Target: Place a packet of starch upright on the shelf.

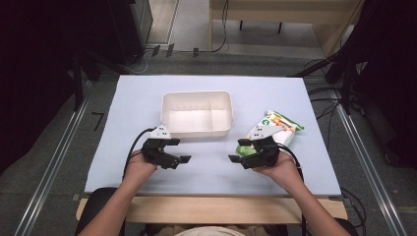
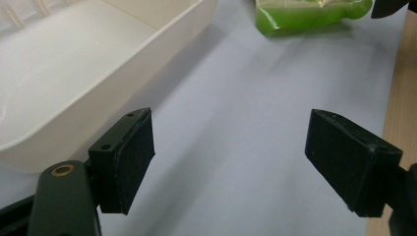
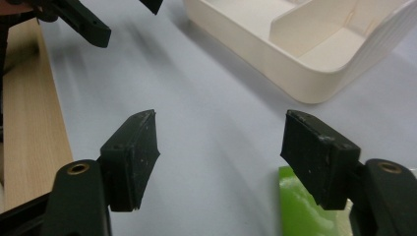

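High view: snack packet (image 1: 275, 129) slants up-right, near-left.

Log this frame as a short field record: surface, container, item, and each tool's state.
surface: pale blue table top
container: white tray, divided inside, nothing in it
item: green snack pouch, lying right of the tray
left tool: open, holding nothing, near the tray
right tool: open, nothing gripped, pouch beside one jaw
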### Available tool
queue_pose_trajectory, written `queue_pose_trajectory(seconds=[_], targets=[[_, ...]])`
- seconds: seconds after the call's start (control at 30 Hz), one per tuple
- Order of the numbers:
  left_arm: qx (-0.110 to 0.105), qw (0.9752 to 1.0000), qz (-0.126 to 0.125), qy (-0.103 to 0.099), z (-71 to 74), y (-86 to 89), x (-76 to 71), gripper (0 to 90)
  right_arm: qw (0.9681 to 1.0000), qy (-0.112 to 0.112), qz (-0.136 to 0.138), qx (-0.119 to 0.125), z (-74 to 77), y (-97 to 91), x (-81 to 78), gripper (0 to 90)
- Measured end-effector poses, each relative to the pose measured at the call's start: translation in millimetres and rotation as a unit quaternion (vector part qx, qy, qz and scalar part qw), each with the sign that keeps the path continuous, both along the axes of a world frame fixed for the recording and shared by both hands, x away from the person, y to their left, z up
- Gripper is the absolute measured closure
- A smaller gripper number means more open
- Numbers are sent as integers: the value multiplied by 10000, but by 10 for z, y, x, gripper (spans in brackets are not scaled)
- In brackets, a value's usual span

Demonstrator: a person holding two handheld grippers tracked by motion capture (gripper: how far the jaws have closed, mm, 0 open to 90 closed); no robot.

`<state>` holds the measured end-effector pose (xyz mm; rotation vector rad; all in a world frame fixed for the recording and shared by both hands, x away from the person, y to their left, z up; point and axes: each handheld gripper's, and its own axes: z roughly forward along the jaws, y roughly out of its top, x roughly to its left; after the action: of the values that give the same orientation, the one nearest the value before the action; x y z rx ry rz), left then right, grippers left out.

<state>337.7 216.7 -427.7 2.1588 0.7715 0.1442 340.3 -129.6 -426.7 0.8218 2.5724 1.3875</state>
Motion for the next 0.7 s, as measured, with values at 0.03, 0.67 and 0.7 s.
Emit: queue_pose_trajectory(seconds=[0.03,0.67,0.7], targets=[[7,10000,-1,3,2,1,1,195,10000,-44,-58,38,18,-29,-5,352],[-69,10000,25,-8,10,14,7,195,9977,177,-653,-49,106,-487,-56,549],[-69,10000,25,-8,10,14,7,195,9974,248,-677,-53,107,-520,-53,575]])
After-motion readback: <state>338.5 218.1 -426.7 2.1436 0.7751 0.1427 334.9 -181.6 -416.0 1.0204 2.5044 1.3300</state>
